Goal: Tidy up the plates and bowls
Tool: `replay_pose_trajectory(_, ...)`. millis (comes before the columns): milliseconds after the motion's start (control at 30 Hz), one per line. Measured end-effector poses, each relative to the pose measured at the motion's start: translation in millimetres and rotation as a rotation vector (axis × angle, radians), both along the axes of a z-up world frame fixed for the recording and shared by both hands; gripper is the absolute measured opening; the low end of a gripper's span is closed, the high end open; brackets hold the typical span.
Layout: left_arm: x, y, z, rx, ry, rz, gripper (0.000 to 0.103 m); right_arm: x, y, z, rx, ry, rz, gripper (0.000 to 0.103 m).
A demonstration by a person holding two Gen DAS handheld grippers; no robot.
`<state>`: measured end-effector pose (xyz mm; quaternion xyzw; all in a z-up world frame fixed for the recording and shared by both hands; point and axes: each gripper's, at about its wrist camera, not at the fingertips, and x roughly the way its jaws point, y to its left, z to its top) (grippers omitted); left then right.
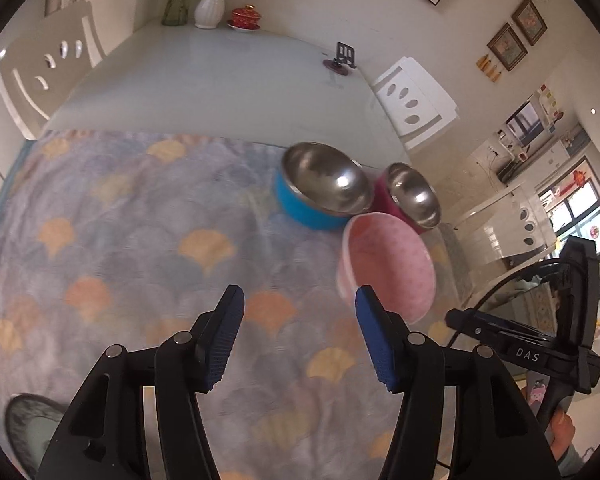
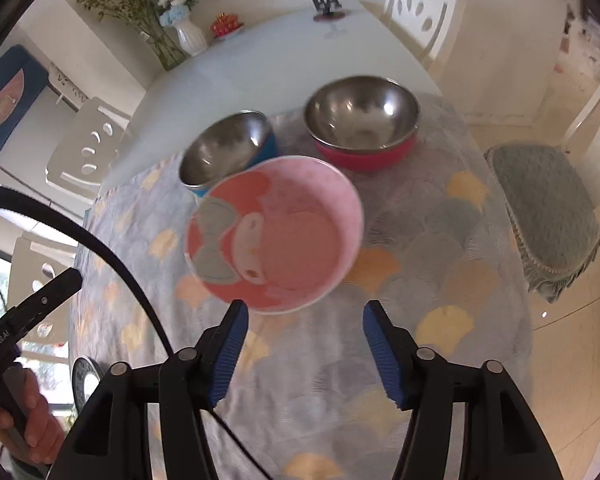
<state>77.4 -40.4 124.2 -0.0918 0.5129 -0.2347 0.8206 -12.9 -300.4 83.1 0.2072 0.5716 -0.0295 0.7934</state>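
Bowls are sitting in a tight cluster on the patterned tablecloth (image 1: 140, 220), and from the left wrist view the sorting looks barely begun: the blue-sided steel bowl (image 1: 320, 188), the red-sided steel bowl (image 1: 410, 196) and the pink bowl (image 1: 384, 264) are lying side by side near the cloth's far right edge, none nested into another. The pink one is sitting nearest, its rim looking tipped toward the camera, though blur is making that hard to call. The left gripper (image 1: 300, 320) is hanging over bare cloth with its jaws standing apart, nothing between the blue pads and nothing touching them. A grey plate (image 1: 28, 424) is peeking in at the lower left corner.

Over to the right wrist view: the pink bowl (image 2: 276, 232) is showing a cartoon print inside, sitting just in front of the blue-sided bowl (image 2: 228, 148) and the red-sided bowl (image 2: 360, 124). The right gripper (image 2: 304, 332) is hovering just short of the pink bowl's near rim, jaws released and empty. The person's left hand (image 2: 24, 420) is showing at the lower left, with the edge of that plate (image 2: 85, 378) beside it. My read: stacking of all three bowls, and dealing with the plate, is still lying ahead.
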Motion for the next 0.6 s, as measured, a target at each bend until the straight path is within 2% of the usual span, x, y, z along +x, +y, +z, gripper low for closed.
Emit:
replay_pose_trajectory(67, 0.6, -12.8, -7.4, -0.035, 0.019, -0.003, 0.056, 3.3, -9.6, -6.7, 0.060, 0.031, 0.000, 0.077)
replay_pose_trajectory(133, 3.8, -25.3, -17.5, -0.067, 0.054, 0.000, 0.056, 4.6, -19.9, -10.6, 0.116, 0.036, -0.006, 0.078)
replay_pose_trajectory(267, 16.9, -45.3, -40.3, -0.124, 0.138, 0.024, 0.056, 15.0, -24.4, -16.2, 0.050, 0.026, 0.008, 0.078)
replay_pose_trajectory(467, 37.3, -65.6, -60.8, -0.113, 0.162, 0.055, 0.053, 40.7, -24.0, -37.3, -0.026, 0.020, 0.051, 0.078)
replay_pose_trajectory(500, 38.9, -65.7, -63.9, -0.110, 0.168, 0.060, 0.048, 44.4, -23.0, -41.9, -0.032, 0.025, 0.064, 0.077)
replay_pose_trajectory(567, 42.4, -69.5, -70.9, -0.106, 0.186, 0.057, 0.045, 52.2, -21.2, -51.9, -0.047, 0.038, 0.074, 0.074)
replay_pose_trajectory(600, 43.4, -70.2, -73.0, -0.105, 0.190, 0.052, 0.038, 55.0, -21.8, -55.7, -0.049, 0.039, 0.077, 0.072)
